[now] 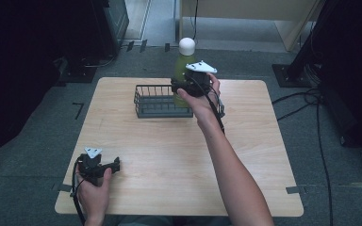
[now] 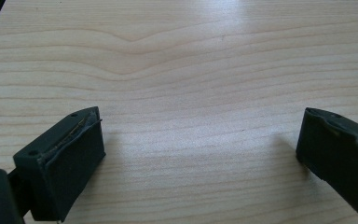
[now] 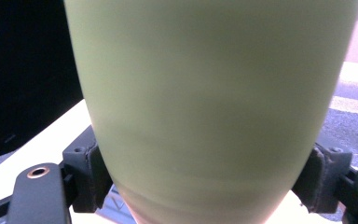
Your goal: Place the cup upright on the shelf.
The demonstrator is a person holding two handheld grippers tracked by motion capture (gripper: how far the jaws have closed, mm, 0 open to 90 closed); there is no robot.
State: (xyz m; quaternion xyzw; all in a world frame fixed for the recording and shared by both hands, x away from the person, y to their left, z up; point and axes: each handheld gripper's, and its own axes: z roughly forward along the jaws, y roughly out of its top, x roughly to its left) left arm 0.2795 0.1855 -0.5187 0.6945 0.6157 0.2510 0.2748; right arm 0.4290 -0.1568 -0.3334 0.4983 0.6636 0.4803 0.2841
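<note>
- A light wooden table with rounded corners is standing on grey carpet; most of its surface is lying bare.
- A dark wire basket is sitting near the table's far edge, about midway along it, upright with its open side up.
- A pale green bottle with a rounded white cap is being held upright above the basket's right end, near the far edge; whether its base is touching the basket cannot be told. In the right gripper view the bottle's green body is sitting between the two black jaws, with both pads pressing its sides.
- The right gripper is grasping the bottle around its lower body, with the person's right hand wrapped behind it and the forearm reaching across the table from the near edge.
- The left gripper is resting near the table's near left corner in the person's left hand. In the left gripper view the left gripper is standing released, its jaws set wide apart with bare wood grain between them and nothing in their grasp.
</note>
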